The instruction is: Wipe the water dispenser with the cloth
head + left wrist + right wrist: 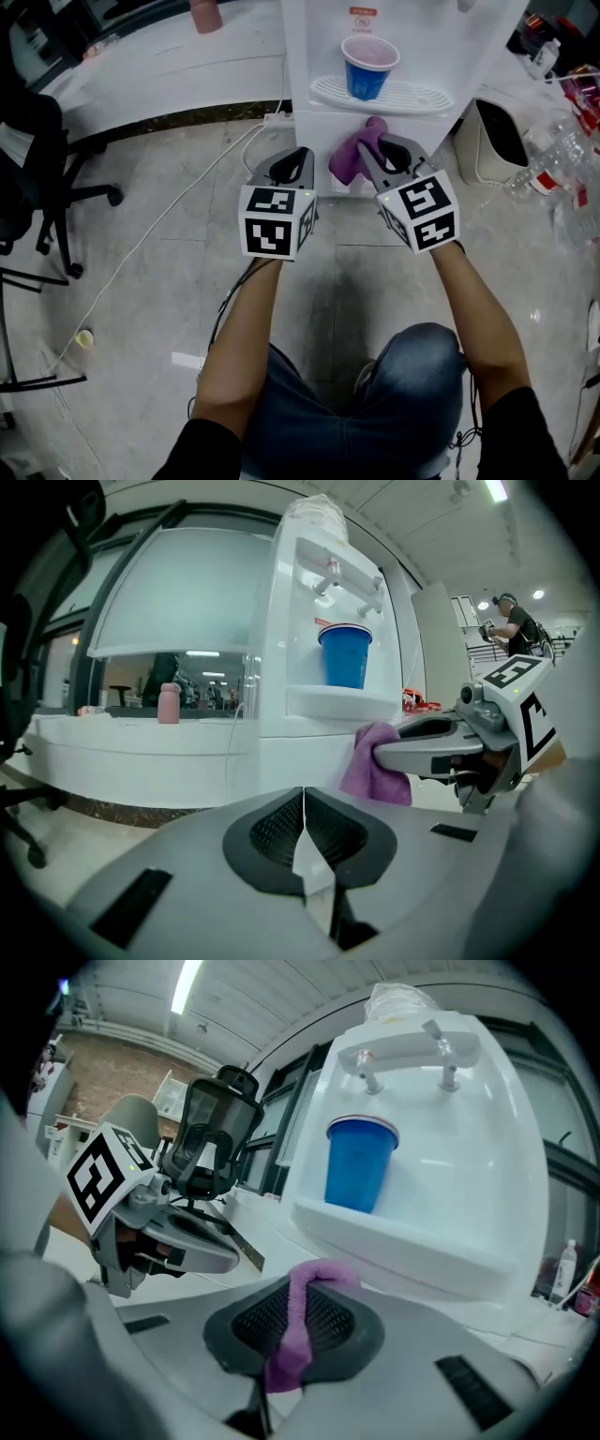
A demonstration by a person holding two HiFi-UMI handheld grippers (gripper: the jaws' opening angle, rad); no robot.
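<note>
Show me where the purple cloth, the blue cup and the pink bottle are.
purple cloth [345, 161], head view, on the bunched part that hangs free.
blue cup [358, 1171], right gripper view, on the middle of its side wall.
pink bottle [169, 705], left gripper view, on the middle of its body.

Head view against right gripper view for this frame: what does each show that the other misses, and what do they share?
Only the head view: the person's forearms, the white cable on the floor and the bin. Only the right gripper view: the ceiling light, and the purple cloth pinched between the right gripper's fingers. Both: the blue cup on the water dispenser's tray, the cloth and the left gripper.
</note>
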